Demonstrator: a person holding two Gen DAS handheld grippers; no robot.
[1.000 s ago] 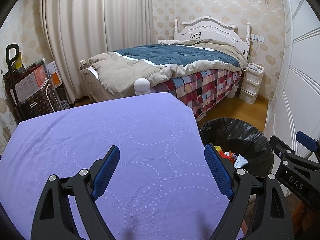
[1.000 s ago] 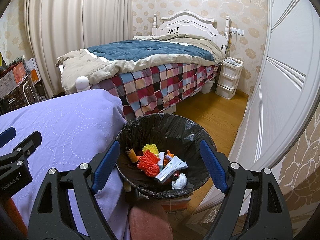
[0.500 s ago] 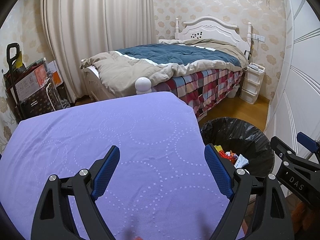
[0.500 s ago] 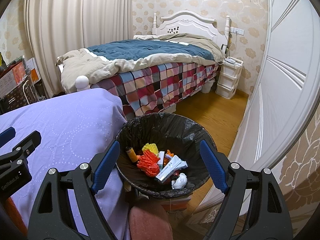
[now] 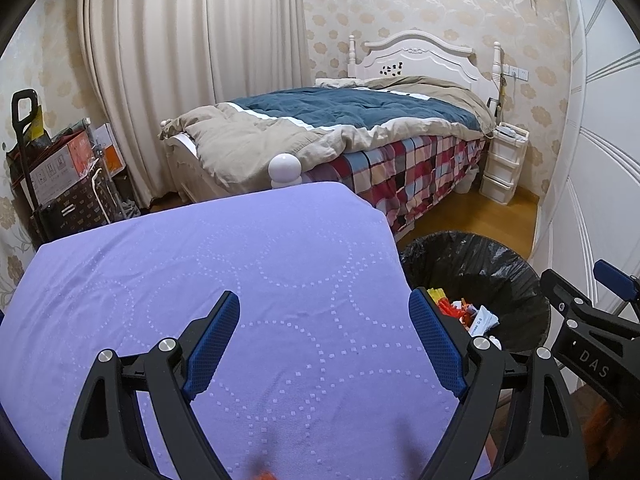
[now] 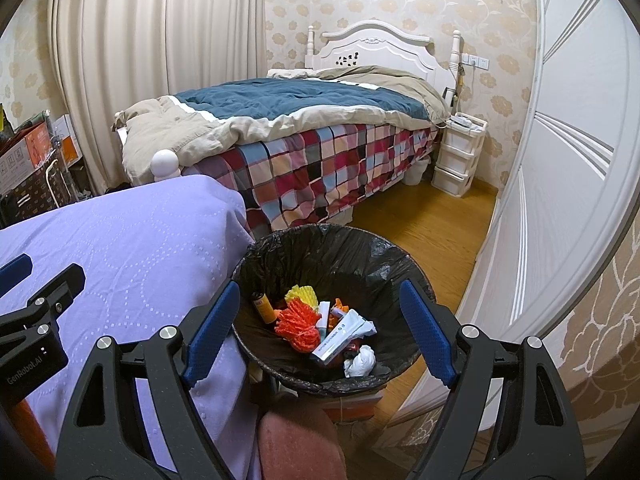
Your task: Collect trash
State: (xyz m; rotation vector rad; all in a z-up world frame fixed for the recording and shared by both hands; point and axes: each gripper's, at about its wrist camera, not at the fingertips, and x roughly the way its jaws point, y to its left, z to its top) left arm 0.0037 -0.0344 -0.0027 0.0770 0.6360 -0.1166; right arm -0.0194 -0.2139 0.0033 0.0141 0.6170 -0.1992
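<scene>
A bin lined with a black bag (image 6: 340, 256) stands on the floor right of the purple-covered table (image 6: 132, 240). In it lie an orange net (image 6: 298, 322), a yellow foam piece (image 6: 301, 293), a white tube box (image 6: 340, 334), a crumpled white tissue (image 6: 360, 362) and a small dark bottle (image 6: 262, 306). My right gripper (image 6: 320, 332) is open and empty above the bin. My left gripper (image 5: 324, 344) is open and empty above the purple cloth (image 5: 200, 280). The bin (image 5: 480, 272) also shows at the right of the left wrist view.
A bed with a plaid cover (image 6: 320, 160) stands behind the table. White drawers (image 6: 458, 152) sit by the headboard. A white wardrobe (image 6: 560, 184) lines the right side. Boxes and a trolley (image 5: 52, 176) stand at the left by the curtain. Wooden floor (image 6: 432, 232) lies beyond the bin.
Both grippers stay open and almost still. The left wrist view has shifted very slightly; the bin's contents have not moved.
</scene>
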